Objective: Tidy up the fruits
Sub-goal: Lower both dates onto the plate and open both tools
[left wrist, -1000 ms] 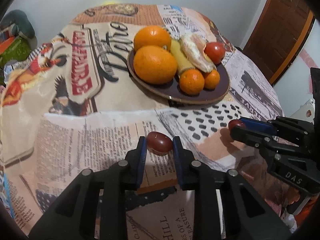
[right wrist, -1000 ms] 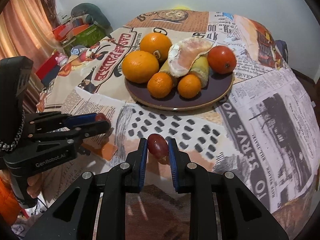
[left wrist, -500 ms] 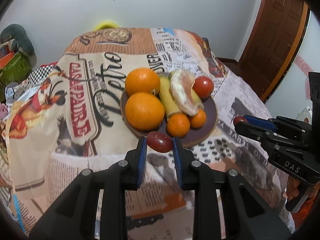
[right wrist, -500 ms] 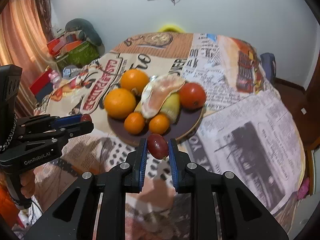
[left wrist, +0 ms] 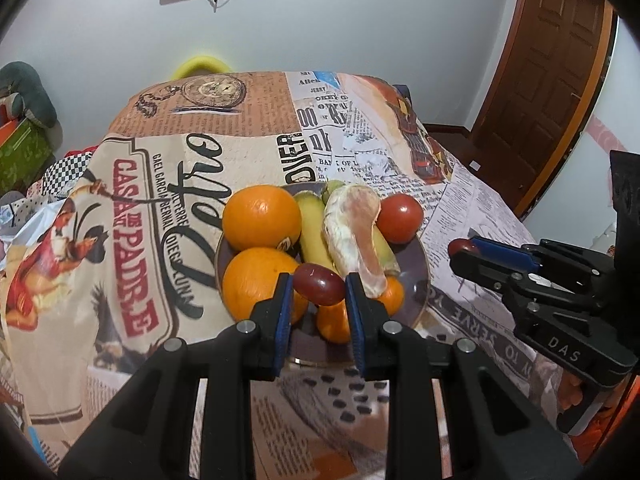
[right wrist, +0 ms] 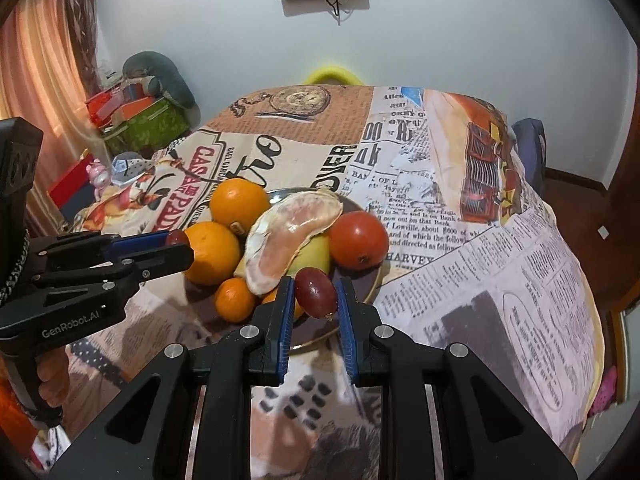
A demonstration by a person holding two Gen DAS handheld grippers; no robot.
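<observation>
My left gripper is shut on a dark red grape, held in the air in front of the near side of a dark plate. The plate carries two big oranges, small oranges, bananas, a peeled citrus segment and a tomato. My right gripper is shut on a second red grape above the plate's near rim. Each gripper shows in the other's view: the right gripper at the right, the left gripper at the left.
A newspaper-print cloth covers the table and hangs over its edges. A wooden door stands at the right. Boxes and soft clutter pile up left of the table. A yellow chair back shows behind the far edge.
Both grippers have risen with their grapes and come in toward the plate. The grapes, earlier over the bare cloth in front of it, now sit over its near side.
</observation>
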